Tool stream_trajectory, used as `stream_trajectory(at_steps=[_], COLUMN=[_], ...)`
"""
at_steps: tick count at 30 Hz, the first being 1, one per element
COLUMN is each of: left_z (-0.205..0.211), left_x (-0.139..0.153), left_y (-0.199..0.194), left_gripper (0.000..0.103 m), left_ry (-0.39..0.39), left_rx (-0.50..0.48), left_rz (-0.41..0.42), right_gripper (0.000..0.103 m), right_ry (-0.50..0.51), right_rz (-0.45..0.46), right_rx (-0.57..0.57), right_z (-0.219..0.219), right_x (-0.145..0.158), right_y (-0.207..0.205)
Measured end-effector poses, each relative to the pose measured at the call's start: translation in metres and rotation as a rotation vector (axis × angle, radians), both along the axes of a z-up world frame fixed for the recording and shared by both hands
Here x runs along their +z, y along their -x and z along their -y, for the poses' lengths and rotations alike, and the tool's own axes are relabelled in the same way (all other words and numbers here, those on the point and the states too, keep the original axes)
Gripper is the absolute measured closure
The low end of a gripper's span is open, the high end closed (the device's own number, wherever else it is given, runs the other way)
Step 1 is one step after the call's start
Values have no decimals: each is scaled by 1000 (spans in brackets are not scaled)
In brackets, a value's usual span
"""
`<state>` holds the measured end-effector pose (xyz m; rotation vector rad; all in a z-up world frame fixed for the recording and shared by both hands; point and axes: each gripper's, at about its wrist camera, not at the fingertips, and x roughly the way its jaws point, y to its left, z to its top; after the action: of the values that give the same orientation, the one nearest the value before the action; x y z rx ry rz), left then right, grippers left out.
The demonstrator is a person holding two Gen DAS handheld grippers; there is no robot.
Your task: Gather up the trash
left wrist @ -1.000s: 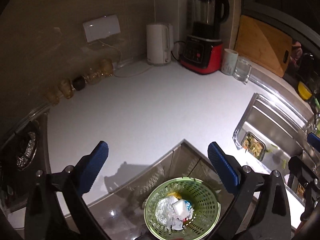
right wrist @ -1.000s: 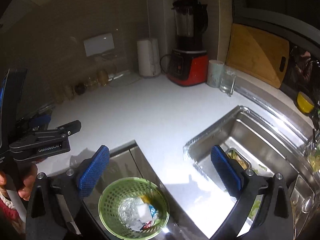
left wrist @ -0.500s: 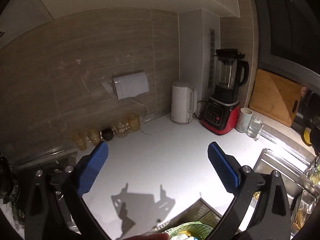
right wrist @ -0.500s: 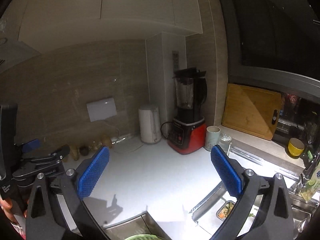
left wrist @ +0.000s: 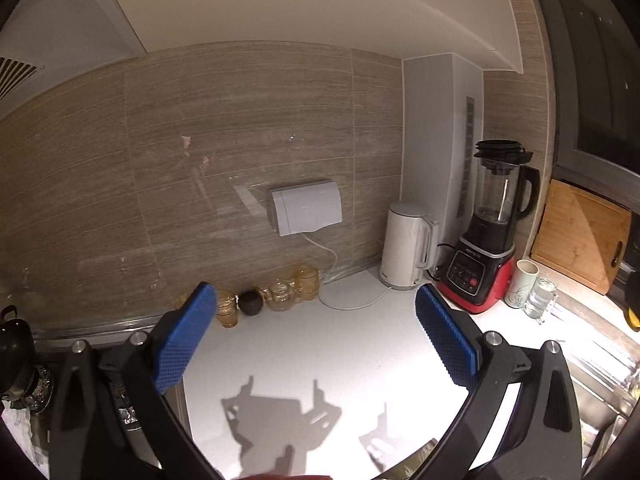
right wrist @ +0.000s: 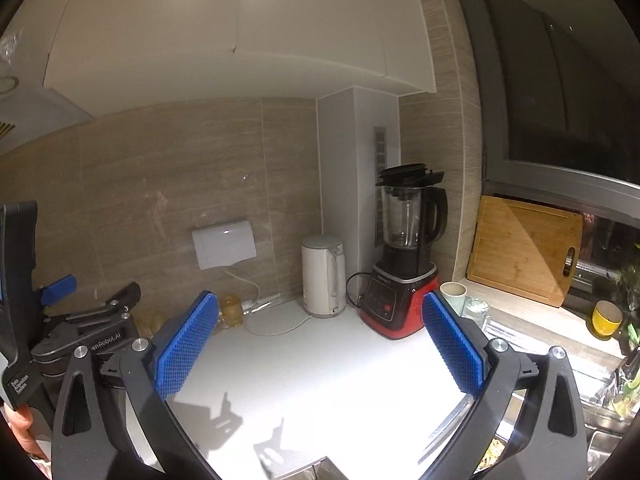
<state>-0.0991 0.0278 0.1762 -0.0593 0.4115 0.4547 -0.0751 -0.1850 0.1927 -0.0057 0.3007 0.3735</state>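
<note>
Both Cameras Tilted Up From Basket To Back Wall

Since a second ago: both views have swung up off the green basket of trash, which has gone out of frame; neither view now shows any trash, so where it lies cannot be told.

Items, left to right:
- Left gripper (left wrist: 316, 340): jaws spread wide, blue pads (left wrist: 185, 345) bare, holding and touching nothing; poised above the white counter (left wrist: 320, 352).
- Amber jars (left wrist: 288, 286) and a dark round object, against the wall.
- Kettle (left wrist: 406, 246), blender (left wrist: 486, 256), mug and glass (left wrist: 540, 298), along the back.
- Right gripper (right wrist: 320, 344): jaws likewise wide apart, empty, above the same counter.
- Sink edge, far right.

Handling note (judgement): collection looks complete or paused. To continue well, scan the counter for leftover scraps, keep jaws spread until over a piece, and steer wide of the glassware and kettle cord (left wrist: 348, 302).
</note>
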Motion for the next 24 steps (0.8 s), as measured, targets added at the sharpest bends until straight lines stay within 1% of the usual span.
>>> stream_trajectory(at_steps=[7,24], left_z=[-9,-7], left_x=[-3,-7], left_y=[-5,-11], left_gripper=[8,8], left_ry=[11,20], left_rx=[-4,-28], left_rz=[-1,-18], right_gripper=[2,2], right_ry=[11,15], right_rz=[1,-11], right_rx=[12,6], right_z=[-13,-8], right_x=[-1,-4], right_y=[-6,-6])
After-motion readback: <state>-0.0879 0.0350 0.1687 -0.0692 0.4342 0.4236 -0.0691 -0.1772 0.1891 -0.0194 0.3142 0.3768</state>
